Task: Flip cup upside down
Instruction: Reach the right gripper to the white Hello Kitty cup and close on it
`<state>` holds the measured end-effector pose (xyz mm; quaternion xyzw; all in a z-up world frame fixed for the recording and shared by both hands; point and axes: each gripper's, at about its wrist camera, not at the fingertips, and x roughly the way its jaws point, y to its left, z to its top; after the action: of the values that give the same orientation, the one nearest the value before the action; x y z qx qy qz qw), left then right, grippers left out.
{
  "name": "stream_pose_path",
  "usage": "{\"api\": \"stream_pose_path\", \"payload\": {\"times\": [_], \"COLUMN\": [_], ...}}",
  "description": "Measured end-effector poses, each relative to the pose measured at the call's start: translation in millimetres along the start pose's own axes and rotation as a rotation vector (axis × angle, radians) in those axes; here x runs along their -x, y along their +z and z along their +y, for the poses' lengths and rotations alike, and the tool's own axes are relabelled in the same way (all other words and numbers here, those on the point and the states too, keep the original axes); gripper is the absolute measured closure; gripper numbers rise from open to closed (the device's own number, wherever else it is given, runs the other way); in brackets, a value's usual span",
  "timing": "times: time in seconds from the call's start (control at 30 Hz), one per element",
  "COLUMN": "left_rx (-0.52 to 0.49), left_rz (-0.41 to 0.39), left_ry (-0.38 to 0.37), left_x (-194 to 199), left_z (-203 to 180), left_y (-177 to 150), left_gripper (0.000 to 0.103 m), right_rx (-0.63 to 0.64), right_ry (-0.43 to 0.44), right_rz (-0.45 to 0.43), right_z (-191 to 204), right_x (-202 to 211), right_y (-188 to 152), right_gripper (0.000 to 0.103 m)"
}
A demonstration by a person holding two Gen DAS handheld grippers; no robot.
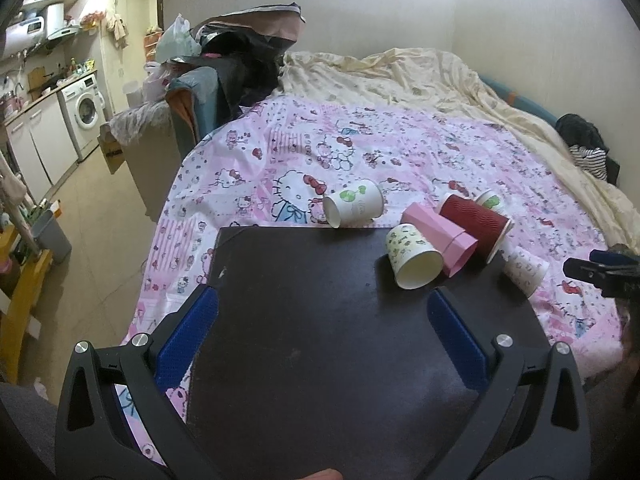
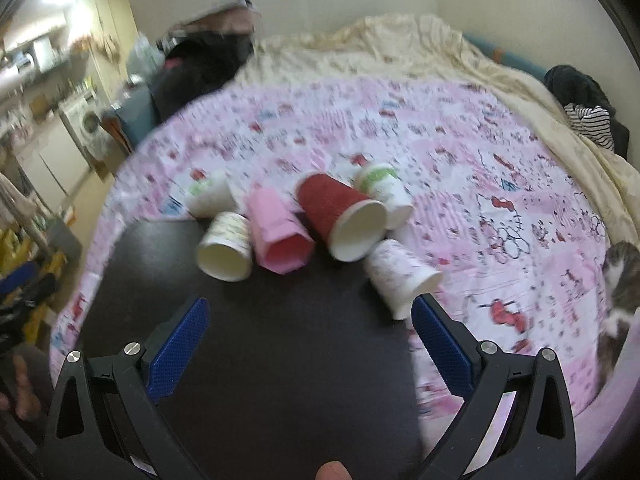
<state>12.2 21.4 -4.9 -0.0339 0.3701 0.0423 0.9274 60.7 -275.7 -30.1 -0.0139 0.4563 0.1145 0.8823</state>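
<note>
Several paper cups lie on their sides at the far edge of a dark board (image 1: pixel 320 300) on a pink Hello Kitty sheet. In the left wrist view: a white cup with a green print (image 1: pixel 354 208), a yellow-patterned cup (image 1: pixel 414 256), a pink cup (image 1: pixel 440 240), a red ribbed cup (image 1: pixel 476 224) and a white Kitty-print cup (image 1: pixel 524 270). The right wrist view shows the yellow-patterned cup (image 2: pixel 226 246), pink cup (image 2: pixel 278 236), red cup (image 2: pixel 342 216) and Kitty-print cup (image 2: pixel 400 276). My left gripper (image 1: pixel 322 304) is open and empty over the board. My right gripper (image 2: pixel 308 320) is open and empty, just short of the cups.
A cream duvet (image 1: pixel 420 76) covers the far side of the bed. Dark clothes (image 1: pixel 584 140) lie at the right edge. Bags and bedding (image 1: pixel 232 52) pile at the bed's far left. A cat (image 2: pixel 620 280) sits at the right. A kitchen with a washing machine (image 1: pixel 86 112) is on the left.
</note>
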Motion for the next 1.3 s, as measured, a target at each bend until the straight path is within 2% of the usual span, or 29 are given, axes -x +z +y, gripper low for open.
{"api": "stream_pose_path", "payload": {"times": [0.17,0.3,0.5,0.77,0.83,0.87,0.9,1.03,1.2,1.3], "left_rx": [-0.008,-0.004,0.022,0.036,0.021,0.015,0.009,0.015,0.056,0.088], "left_rz": [0.064,0.112,0.143,0.158,0.142,0.137,0.129,0.120,0.120,0.128], "left_ry": [0.023,0.026,0.011,0.016,0.026,0.029,0.031,0.036,0.057,0.065], "left_x": [-15.3,-25.8,-32.0,-35.6,-32.6,-32.0,-30.2,-25.9,-21.6,-19.8], "left_z": [2.7,5.4,9.0,14.2,12.4,11.8,11.2,14.2,26.1,35.2], "left_y": [2.1,-0.2,0.3,0.7,1.2,2.3,2.9,4.0,5.7,6.3], "left_gripper": [0.000,0.000,0.000,0.000,0.000,0.000,0.000,0.000,0.000,0.000], "right_rx": [0.170,0.240,0.371,0.417,0.410,0.396,0.391,0.324,0.088,-0.062], "right_ry": [-0.110,-0.143,-0.196,-0.239,-0.247,-0.242,-0.238,-0.189,0.048,0.196], "right_rz": [0.237,0.340,0.481,0.564,0.579,0.589,0.583,0.537,0.465,0.448], "right_z": [-17.7,-28.4,-30.5,-34.9,-37.8,-39.4,-40.3,-37.9,-5.4,28.2], "right_x": [-52.3,-87.5,-139.1,-174.8,-178.6,-178.5,-176.9,-156.3,-109.9,-95.3], "right_y": [16.7,22.4,31.3,32.3,31.8,31.0,31.0,31.3,20.7,0.3], "right_gripper": [0.000,0.000,0.001,0.003,0.023,0.037,0.036,0.037,0.038,0.037]}}
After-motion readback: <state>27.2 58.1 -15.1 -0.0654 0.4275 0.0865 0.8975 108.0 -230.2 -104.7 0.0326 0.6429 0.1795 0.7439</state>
